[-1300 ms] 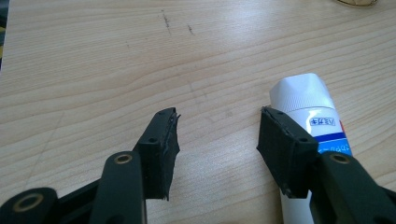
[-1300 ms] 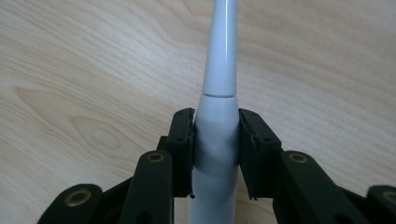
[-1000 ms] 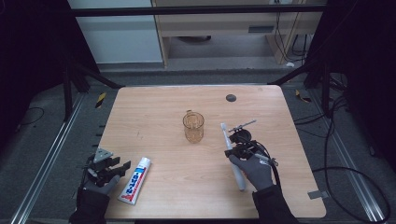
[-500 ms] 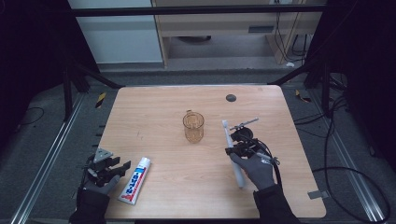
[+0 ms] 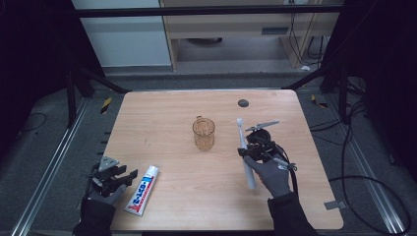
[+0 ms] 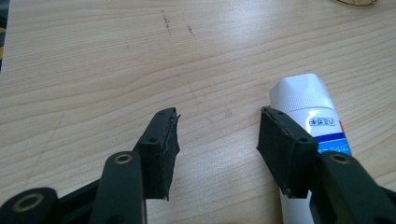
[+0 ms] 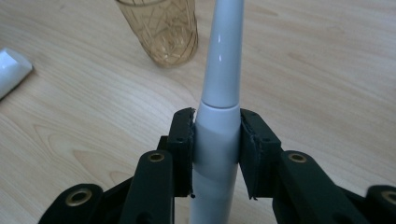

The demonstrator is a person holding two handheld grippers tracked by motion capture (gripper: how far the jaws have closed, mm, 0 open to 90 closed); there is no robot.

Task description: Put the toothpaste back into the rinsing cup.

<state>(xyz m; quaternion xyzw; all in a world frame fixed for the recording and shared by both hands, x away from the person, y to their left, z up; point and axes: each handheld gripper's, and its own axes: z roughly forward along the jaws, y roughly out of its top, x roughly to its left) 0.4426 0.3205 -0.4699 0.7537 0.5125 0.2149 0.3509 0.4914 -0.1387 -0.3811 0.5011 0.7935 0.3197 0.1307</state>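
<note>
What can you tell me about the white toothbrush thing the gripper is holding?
The electric toothbrush is smooth, glossy white plastic: a thick handle narrowing past a seam into a slim neck. The right gripper is clamped on the handle's sides. In the high view it points away from the person, right of the amber glass cup.

A lab or test room. A bare wooden table (image 5: 162, 105) stands inside dark metal framing (image 5: 196, 11). Loose cables (image 5: 364, 182) trail over grey flooring.

Amber glass mug (image 5: 203, 133) mid-table – small dark disc (image 5: 243, 103) (far edge).
</note>
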